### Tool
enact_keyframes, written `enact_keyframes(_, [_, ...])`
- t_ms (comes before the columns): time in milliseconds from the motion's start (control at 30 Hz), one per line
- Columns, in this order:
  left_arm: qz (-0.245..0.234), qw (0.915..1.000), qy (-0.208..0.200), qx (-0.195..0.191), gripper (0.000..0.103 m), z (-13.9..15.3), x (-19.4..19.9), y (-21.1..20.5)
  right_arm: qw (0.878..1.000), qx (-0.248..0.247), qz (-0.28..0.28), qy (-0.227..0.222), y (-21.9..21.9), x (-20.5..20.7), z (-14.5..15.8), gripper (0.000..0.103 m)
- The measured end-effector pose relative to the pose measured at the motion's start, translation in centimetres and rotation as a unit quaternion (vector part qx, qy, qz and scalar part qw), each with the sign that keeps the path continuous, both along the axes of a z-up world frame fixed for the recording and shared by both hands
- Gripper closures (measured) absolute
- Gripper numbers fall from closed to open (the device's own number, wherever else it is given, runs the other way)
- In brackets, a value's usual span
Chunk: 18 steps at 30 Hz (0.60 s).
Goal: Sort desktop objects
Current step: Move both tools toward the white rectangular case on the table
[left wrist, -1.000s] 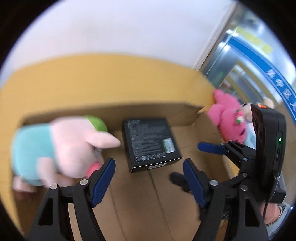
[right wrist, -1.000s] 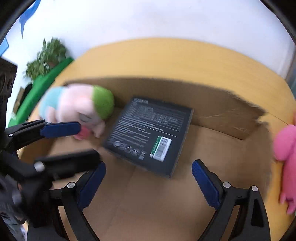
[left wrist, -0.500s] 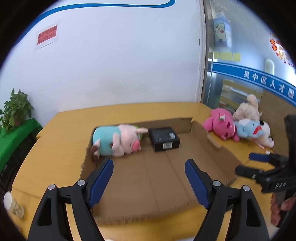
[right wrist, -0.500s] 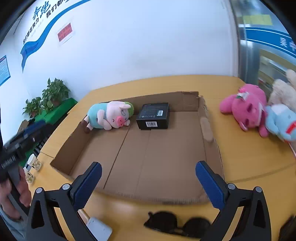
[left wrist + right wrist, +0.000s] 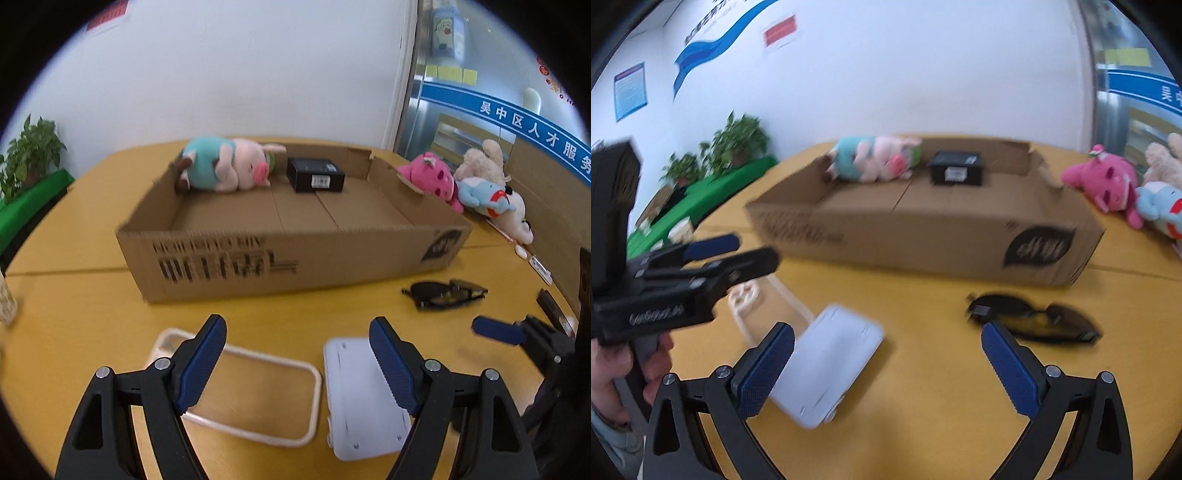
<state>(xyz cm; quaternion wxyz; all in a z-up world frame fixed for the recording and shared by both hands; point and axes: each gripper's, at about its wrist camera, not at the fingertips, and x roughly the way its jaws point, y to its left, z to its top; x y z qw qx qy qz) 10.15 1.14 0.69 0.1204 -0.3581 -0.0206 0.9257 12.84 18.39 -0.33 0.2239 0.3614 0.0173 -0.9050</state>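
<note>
Both your grippers, left gripper (image 5: pixel 297 363) and right gripper (image 5: pixel 888 369), are open and empty; next grab the sunglasses (image 5: pixel 1034 319) or white case (image 5: pixel 823 365) for the box (image 5: pixel 280 258).

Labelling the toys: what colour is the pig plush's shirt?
Teal, on the pig plush; clearest in the left wrist view.

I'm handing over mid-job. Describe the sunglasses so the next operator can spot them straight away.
Start at the big open brown cardboard box on the yellow wooden table. In front of its right-hand corner, on the bare tabletop, lie the folded dark sunglasses with black frames. They are the only black item there; the flat white plastic case and the clear cream-rimmed lid nearby are pale.
</note>
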Motion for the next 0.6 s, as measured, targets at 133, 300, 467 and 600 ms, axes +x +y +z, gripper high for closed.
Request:
enact_keyframes(133, [-0.013,0.9998,-0.018,0.000,0.023,-1.9,0.9,0.8,0.999,0.012,0.022,-0.025,-0.7,1.4,-2.1,0.000])
enact_keyframes(300, [-0.002,0.9994,-0.036,0.002,0.023,-3.4,1.6,0.0,0.998,0.021,0.029,-0.048,-0.4,1.6,-3.7,0.000])
enact_keyframes(467, [-0.001,0.9985,-0.053,0.015,0.023,-4.4,1.5,-0.8,0.997,-0.003,0.045,-0.067,-0.4,1.9,-4.3,0.000])
enact_keyframes(600, [-0.002,0.9980,-0.062,0.012,0.023,-5.1,0.9,-0.8,0.996,0.016,0.069,-0.056,-2.0,2.3,-4.1,0.000])
